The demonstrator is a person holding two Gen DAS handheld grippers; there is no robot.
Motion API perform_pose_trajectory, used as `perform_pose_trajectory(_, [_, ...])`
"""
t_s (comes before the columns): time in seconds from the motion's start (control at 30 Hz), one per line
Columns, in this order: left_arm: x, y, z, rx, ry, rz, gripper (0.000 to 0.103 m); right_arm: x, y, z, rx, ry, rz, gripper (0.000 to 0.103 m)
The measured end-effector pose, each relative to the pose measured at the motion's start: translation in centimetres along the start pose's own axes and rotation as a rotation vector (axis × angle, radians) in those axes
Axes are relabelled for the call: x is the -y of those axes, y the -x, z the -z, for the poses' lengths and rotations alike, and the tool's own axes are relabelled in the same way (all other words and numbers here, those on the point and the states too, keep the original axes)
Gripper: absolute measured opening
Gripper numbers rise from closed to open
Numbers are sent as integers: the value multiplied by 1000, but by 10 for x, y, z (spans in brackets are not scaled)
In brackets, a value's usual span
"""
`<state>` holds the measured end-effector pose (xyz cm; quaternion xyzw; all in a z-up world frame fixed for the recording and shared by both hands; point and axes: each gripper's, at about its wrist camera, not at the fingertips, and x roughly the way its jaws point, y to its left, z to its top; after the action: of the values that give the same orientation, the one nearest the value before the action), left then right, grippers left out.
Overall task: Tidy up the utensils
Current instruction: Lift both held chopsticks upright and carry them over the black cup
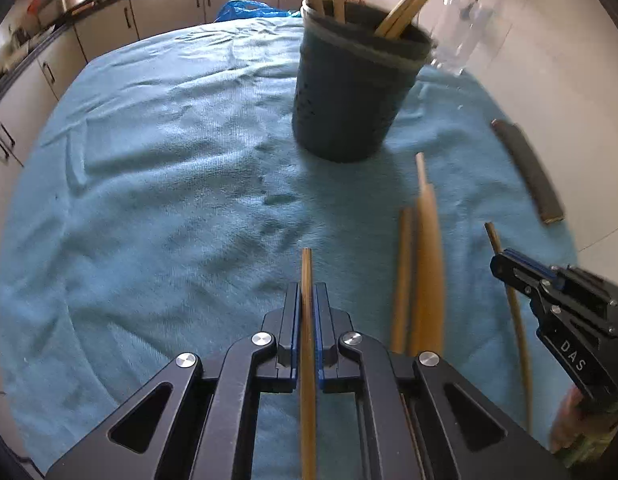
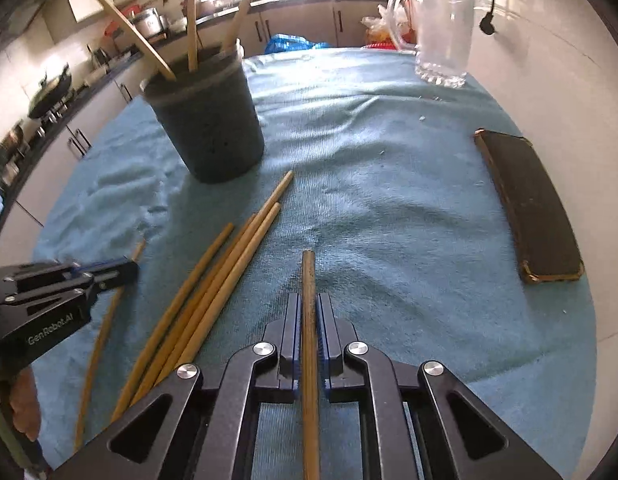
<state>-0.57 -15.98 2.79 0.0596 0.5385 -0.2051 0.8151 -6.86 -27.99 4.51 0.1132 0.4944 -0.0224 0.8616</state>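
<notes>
- Left gripper (image 1: 308,304) is clamped on a pale wooden stick (image 1: 307,320), which runs straight forward between its blue-lined pads and pokes out past the tips, above the cloth.
- Right gripper (image 2: 309,312) is likewise closed narrow on a darker wooden stick (image 2: 309,320), held lengthwise in the same way.
- Between the two grippers, a loose bundle of wooden utensils (image 2: 213,284) lies on the teal cloth (image 2: 389,200); one thinner stick (image 2: 97,344) lies apart, at the left gripper.
- Farther off, a dark utensil holder (image 2: 213,128) stands upright on the cloth, with several wooden handles (image 2: 192,32) leaning out of it.
- On the right side of the bench, a flat dark case (image 2: 529,204) lies near the cloth's edge.
- At the far right stands a clear glass jug (image 2: 441,28).
- Kitchen cabinets (image 1: 165,8) line the far left.
</notes>
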Motion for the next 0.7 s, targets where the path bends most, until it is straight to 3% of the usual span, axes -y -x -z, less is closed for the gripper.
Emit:
perform_pose_trajectory(0.4, [25,132,37,305,-81,-48,5,23,104,6,246,-87,-132,8])
perform_pose_trajectory(0.7, [31,184,69,409,-77,-1,5,-2,160,20,346,-19,-165,8])
